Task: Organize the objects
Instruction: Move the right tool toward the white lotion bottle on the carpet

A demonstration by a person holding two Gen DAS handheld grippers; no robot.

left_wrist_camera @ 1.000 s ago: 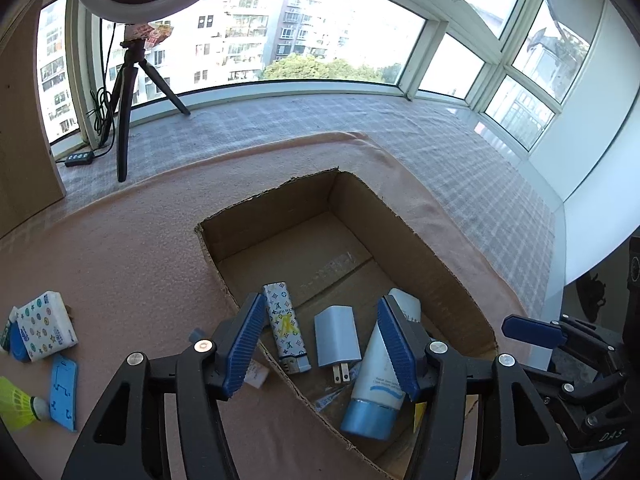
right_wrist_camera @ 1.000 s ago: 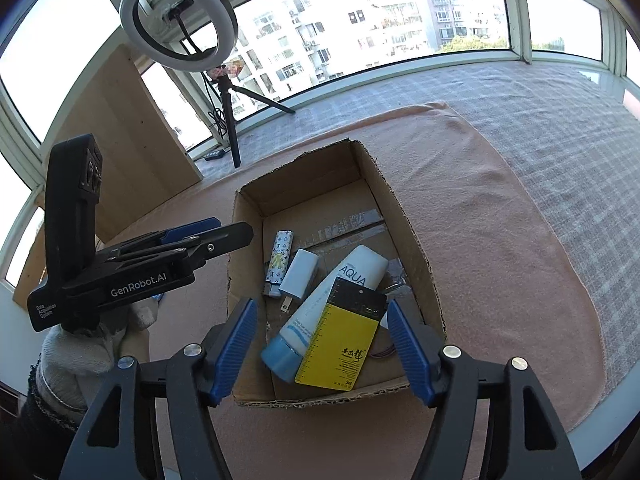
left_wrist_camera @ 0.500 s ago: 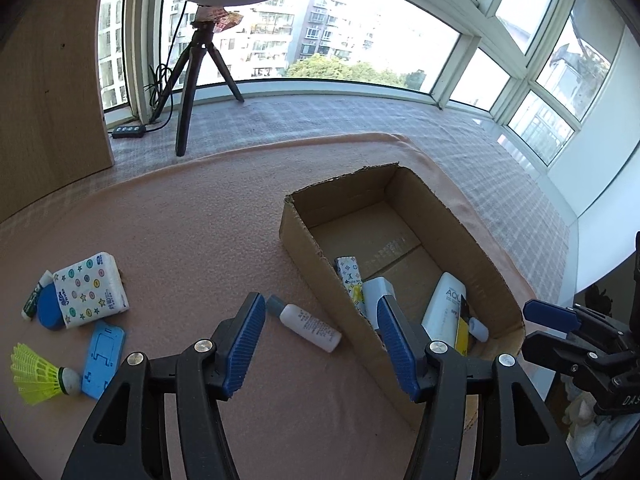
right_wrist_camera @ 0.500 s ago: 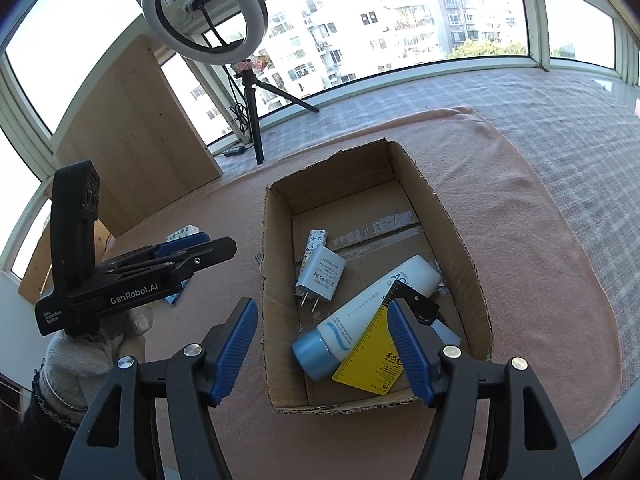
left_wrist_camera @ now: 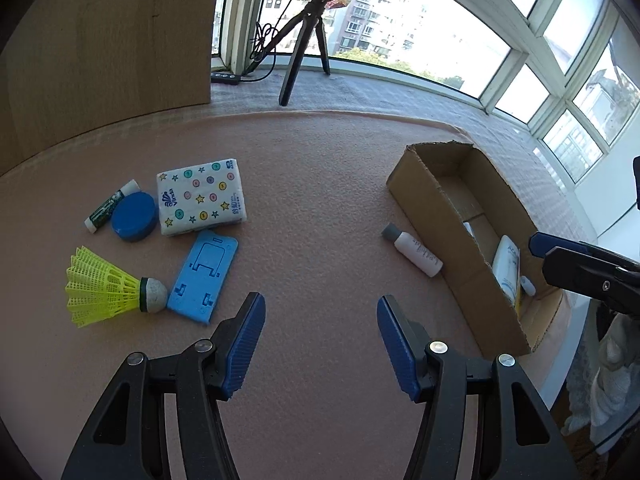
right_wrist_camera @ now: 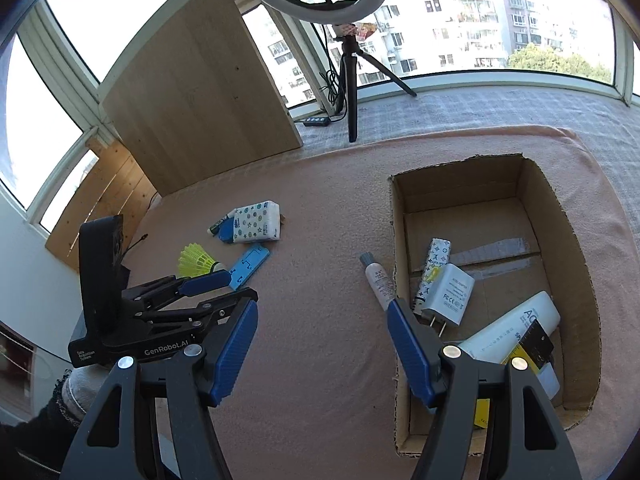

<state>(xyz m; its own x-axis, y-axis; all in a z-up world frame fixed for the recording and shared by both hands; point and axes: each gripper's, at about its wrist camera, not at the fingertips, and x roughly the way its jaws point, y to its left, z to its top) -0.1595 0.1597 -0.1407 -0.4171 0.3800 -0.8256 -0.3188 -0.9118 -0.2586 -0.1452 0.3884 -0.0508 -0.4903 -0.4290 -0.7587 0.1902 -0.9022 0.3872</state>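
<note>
An open cardboard box sits on the pink cloth and holds a white charger, a patterned lighter, a white tube and a yellow-black card. A small white bottle lies beside the box's left wall. To the left lie a tissue pack, a blue phone stand, a yellow shuttlecock, a blue round tin and a lip balm stick. My left gripper is open and empty above bare cloth. My right gripper is open and empty, left of the box.
A ring light on a tripod stands at the back on the checked sill cloth. A wooden board leans against the window at back left. The table edge drops off right of the box.
Both grippers have swung left, away from the box. The left one now faces the loose objects; the right one has moved from above the box to its left side.
</note>
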